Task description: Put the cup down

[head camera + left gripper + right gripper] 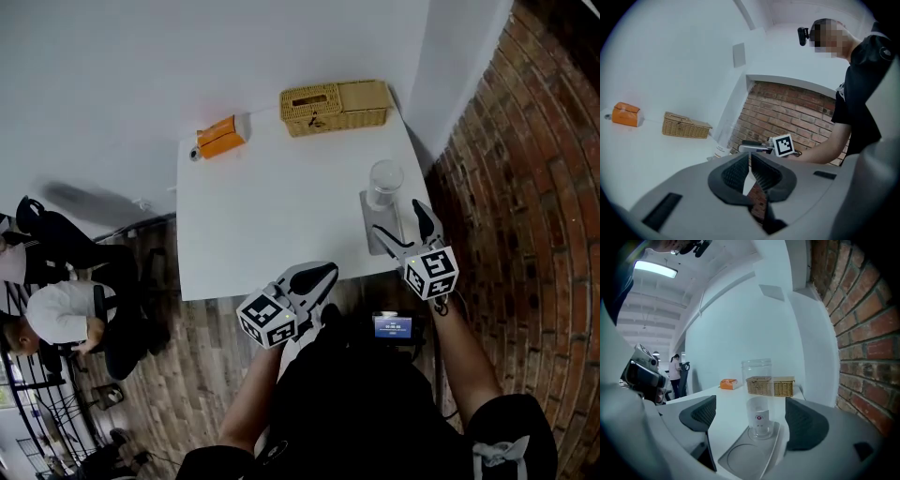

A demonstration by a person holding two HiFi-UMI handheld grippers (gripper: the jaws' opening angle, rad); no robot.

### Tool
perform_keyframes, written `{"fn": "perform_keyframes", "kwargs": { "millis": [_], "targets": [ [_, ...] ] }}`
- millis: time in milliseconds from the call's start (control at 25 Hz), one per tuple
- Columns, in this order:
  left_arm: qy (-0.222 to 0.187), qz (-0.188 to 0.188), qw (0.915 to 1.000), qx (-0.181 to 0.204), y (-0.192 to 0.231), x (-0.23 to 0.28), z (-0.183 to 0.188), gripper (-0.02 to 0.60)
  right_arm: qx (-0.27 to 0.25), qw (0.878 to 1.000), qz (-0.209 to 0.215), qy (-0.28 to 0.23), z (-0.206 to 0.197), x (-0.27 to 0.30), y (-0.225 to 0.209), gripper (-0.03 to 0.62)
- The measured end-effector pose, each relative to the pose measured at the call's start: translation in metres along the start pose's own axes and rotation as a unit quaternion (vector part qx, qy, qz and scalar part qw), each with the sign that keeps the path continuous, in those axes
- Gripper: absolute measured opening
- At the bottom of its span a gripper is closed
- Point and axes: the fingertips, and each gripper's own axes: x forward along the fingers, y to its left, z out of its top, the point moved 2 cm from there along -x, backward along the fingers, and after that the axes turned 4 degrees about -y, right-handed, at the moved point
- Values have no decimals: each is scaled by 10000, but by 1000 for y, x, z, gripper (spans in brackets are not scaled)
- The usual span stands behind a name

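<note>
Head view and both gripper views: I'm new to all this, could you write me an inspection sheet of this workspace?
Surface: white table, no spills seen.
Job's things: clear cup upright on the far end of a gray tray at the table's right edge.
Clutter: wicker basket and orange box along the far edge.
Grippers: left gripper shut and empty, at the near edge; right gripper open, cup just ahead of its jaws, untouched.
Cables: nothing seen.
Surroundings: brick wall on the right, wood floor, a seated person at left.
</note>
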Motion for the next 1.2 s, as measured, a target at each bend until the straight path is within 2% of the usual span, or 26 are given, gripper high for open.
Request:
{"fn": "perform_keyframes", "kwargs": {
  "millis": [280, 400, 560, 720, 880, 1000, 1200],
  "targets": [
    [-30, -105, 9999, 97, 6, -1, 7, 26, 938, 9953, 148, -180, 29, -39, 12, 463],
    [-32, -161, 9998, 138, 7, 1, 8, 26, 1125, 9934, 160, -166, 36, -52, 14, 447],
    [-71, -247, 9995, 178, 3, 4, 12, 26, 1049, 9942, 132, -216, 47, -69, 21, 347],
    [-135, -389, 9989, 239, -3, 10, 17, 25, 723, 9969, 181, -244, 57, -77, 34, 246],
    [-175, -493, 9982, 283, -7, 14, 20, 20, 601, 9978, 94, -256, 61, -82, 42, 105],
    [-211, -529, 9979, 292, -9, 15, 22, 11, 658, 9975, 108, -250, 63, -85, 48, 54],
    [-210, -573, 9977, 304, -14, 20, 23, 9, 752, 9967, 221, -221, 63, -87, 54, 23]
  ]
}}
